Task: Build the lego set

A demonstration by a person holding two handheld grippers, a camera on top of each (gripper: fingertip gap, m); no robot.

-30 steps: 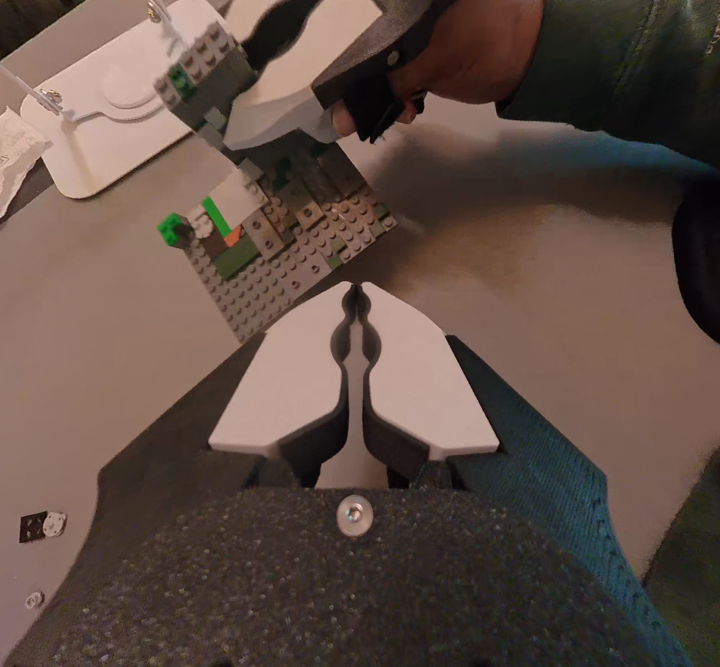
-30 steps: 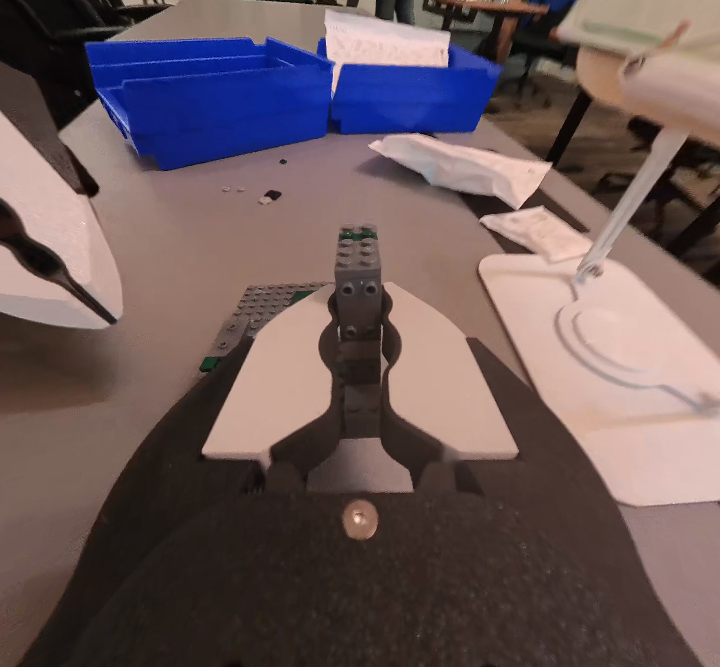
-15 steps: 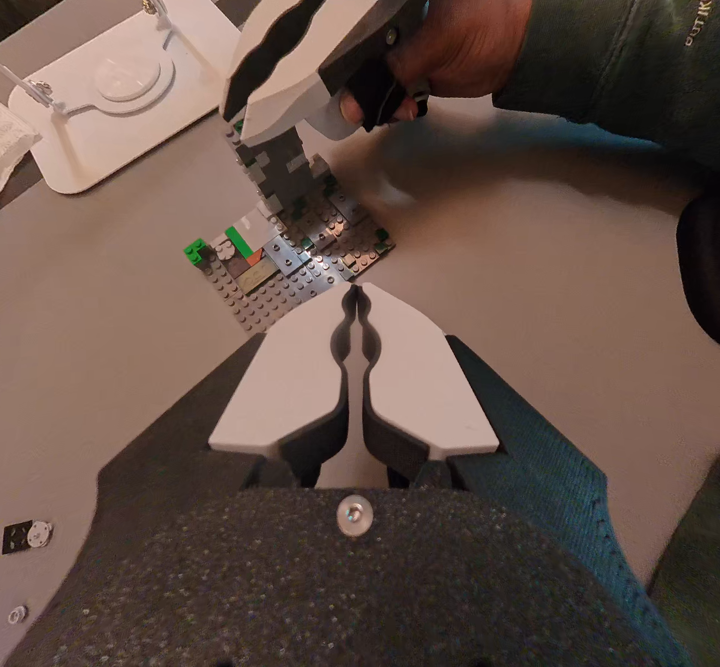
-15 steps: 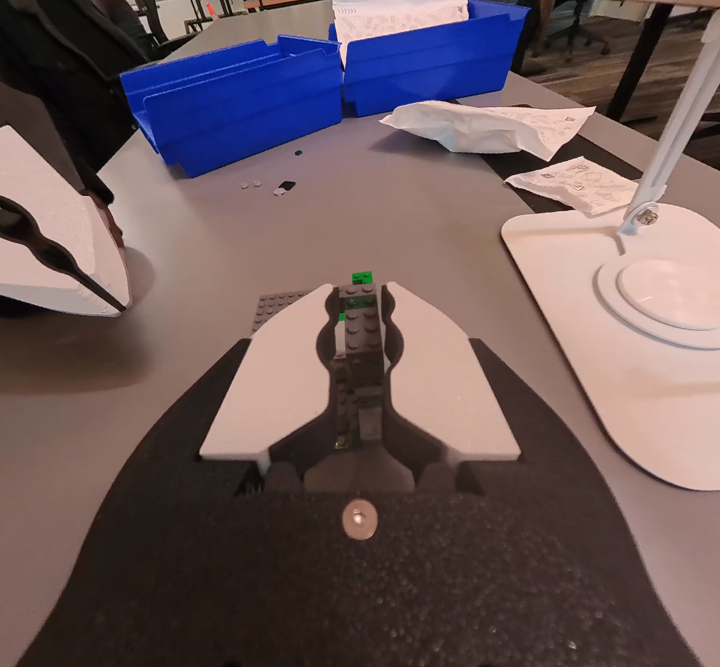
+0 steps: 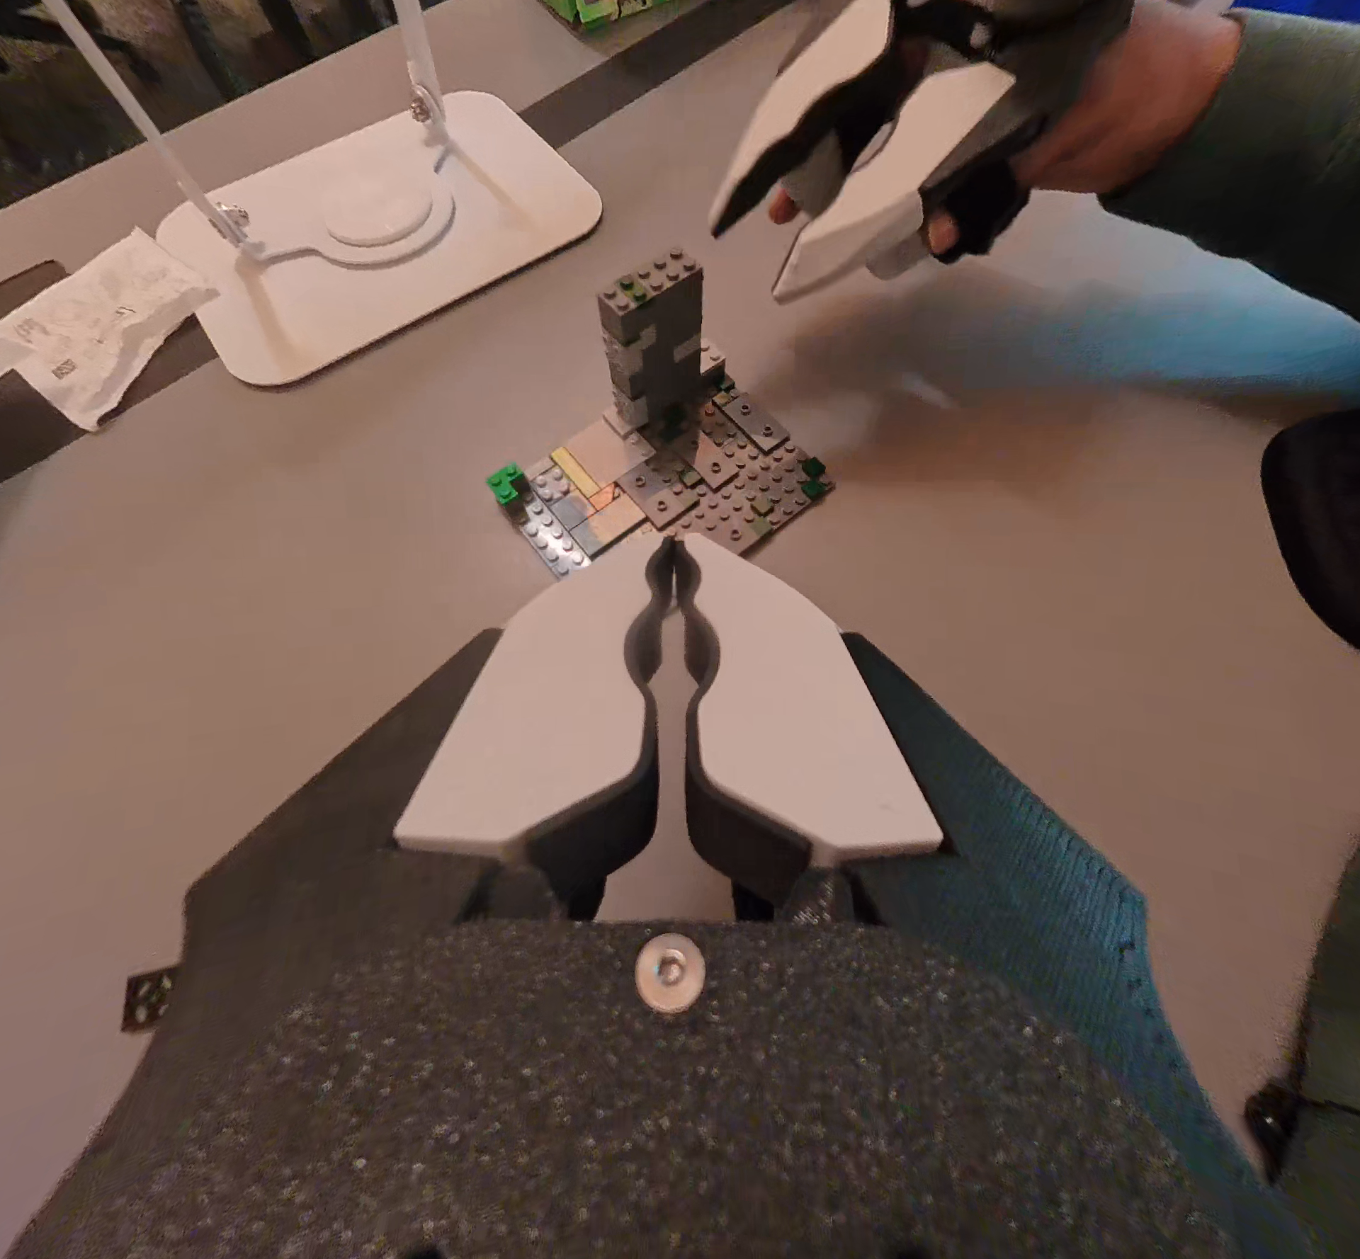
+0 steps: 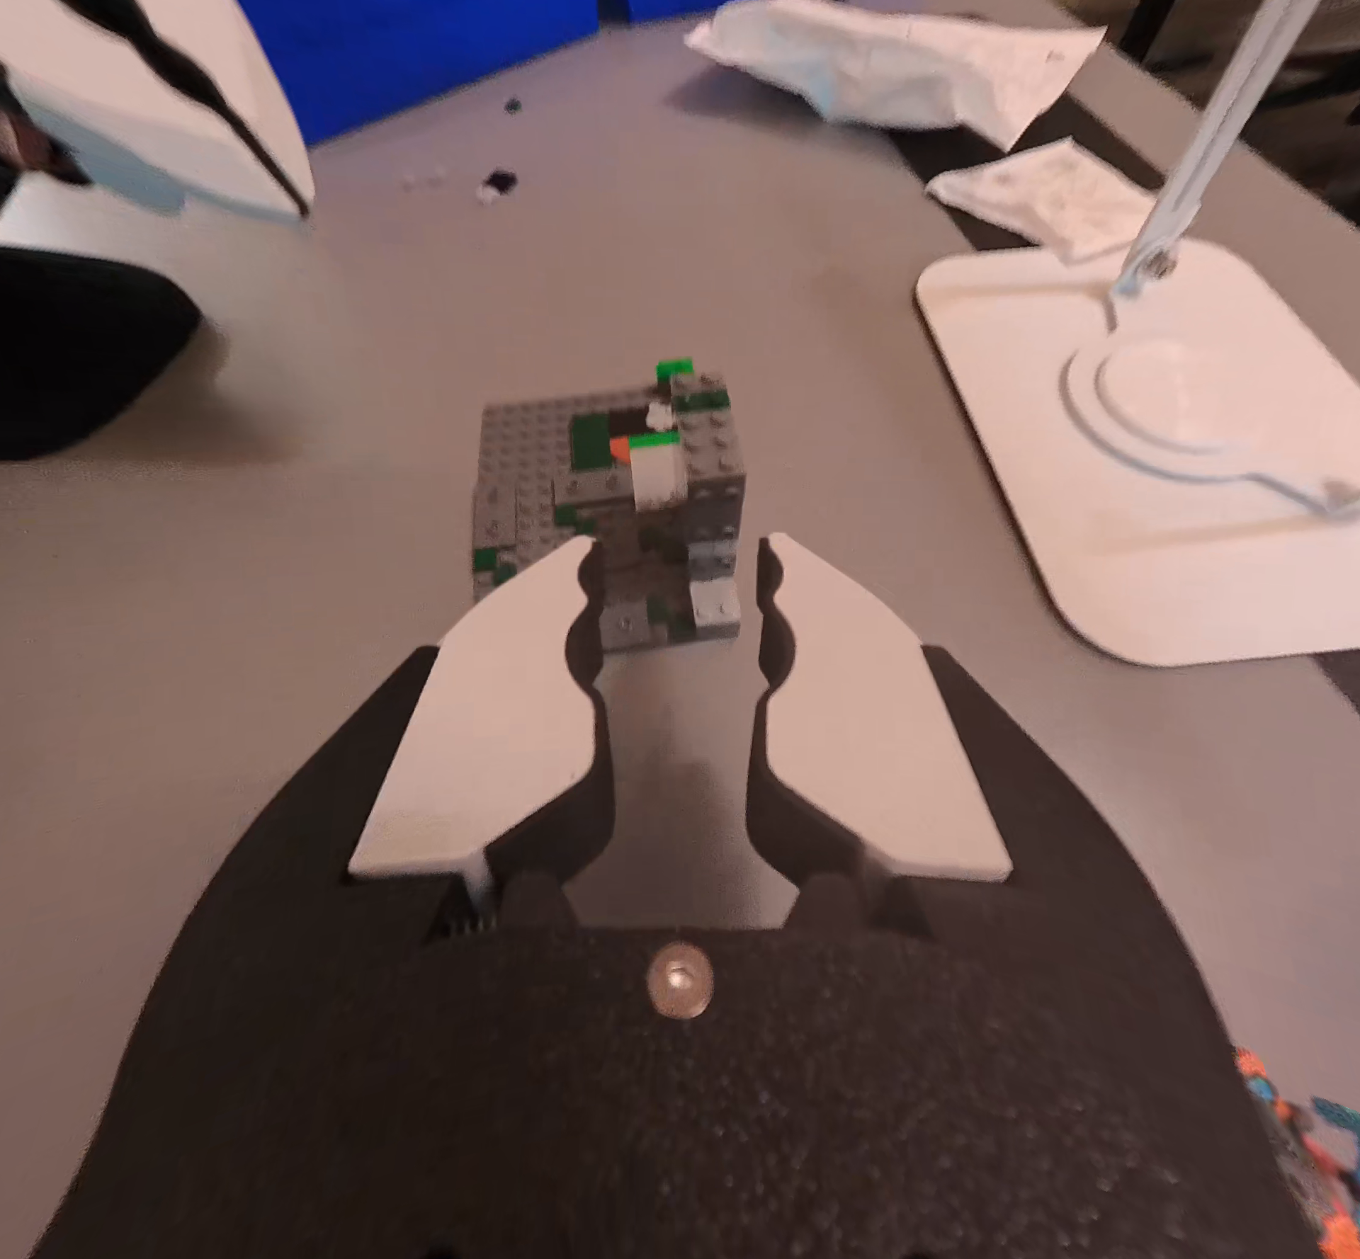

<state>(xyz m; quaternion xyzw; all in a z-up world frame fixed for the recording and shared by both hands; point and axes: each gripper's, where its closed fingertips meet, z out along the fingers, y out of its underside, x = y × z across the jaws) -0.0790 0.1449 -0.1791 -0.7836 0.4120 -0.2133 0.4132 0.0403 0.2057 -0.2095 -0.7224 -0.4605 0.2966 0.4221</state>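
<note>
Dim, warm light with soft shadows; wide-angle bending at the edges, and the right wrist view looks motion-blurred.

Left gripper (image 5: 673, 547): its two white fingers are pressed together at the tips. Nothing is between them. It points forward and a bit down, low over the table.

Right gripper (image 6: 675, 547): its two white fingers are spread apart, with a clear gap. Nothing is held in the gap. In the left wrist view it hangs up in the air on the right side, tips pointing down and to the left.

Right hand (image 5: 1126, 113): it wraps around the back of the right gripper. It wears a dark fingerless glove, and a green sleeve covers the arm.
</note>
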